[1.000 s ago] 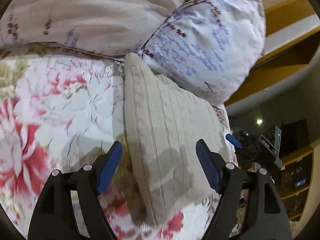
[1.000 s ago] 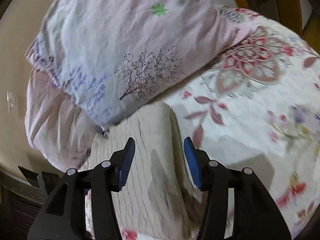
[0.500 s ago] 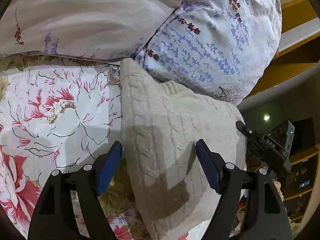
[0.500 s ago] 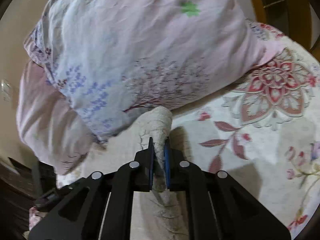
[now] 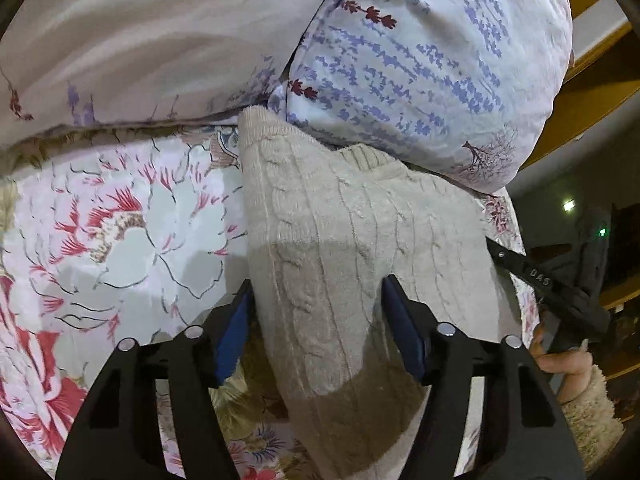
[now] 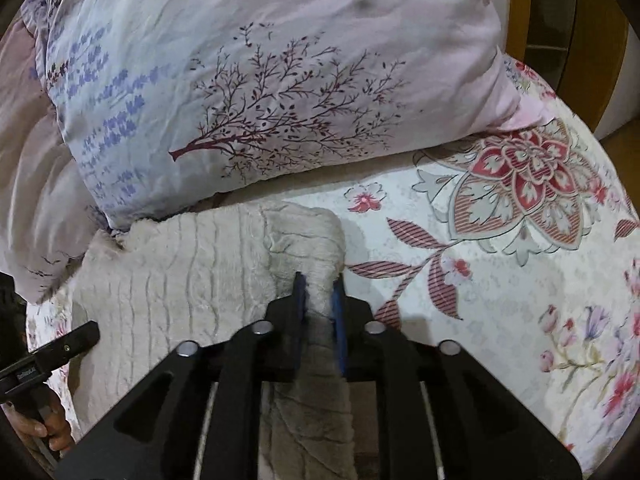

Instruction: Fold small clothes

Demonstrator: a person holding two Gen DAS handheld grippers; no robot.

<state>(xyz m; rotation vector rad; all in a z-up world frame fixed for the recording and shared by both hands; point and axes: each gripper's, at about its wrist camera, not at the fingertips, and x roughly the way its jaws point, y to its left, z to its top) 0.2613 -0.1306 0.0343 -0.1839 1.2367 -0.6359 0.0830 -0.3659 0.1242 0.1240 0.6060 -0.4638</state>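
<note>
A cream cable-knit sweater [image 5: 340, 220] lies on the floral bedsheet [image 5: 120, 220], its far edge against the pillows. My left gripper [image 5: 318, 316] straddles the sweater's near left part. Its jaws are closing with the knit between them, one blue pad at the left edge and the other resting on top. In the right wrist view my right gripper [image 6: 318, 292] holds a bunched fold of the sweater [image 6: 192, 264] at its right edge. Those jaws are opening, and the fabric still fills the gap between the pads.
Two pale printed pillows [image 5: 420, 60] [image 6: 280, 80] crowd the sweater's far side. A wooden bed frame [image 6: 540, 20] rises behind them. Open floral sheet [image 6: 500, 280] spreads to the right. A hand [image 5: 568, 364] in a fuzzy sleeve holds the other gripper at the bed's edge.
My left gripper has moved in over the sweater and narrowed around it. My right gripper clamped the sweater's right edge, then spread slightly, with a thicker bunch of knit between its pads.
</note>
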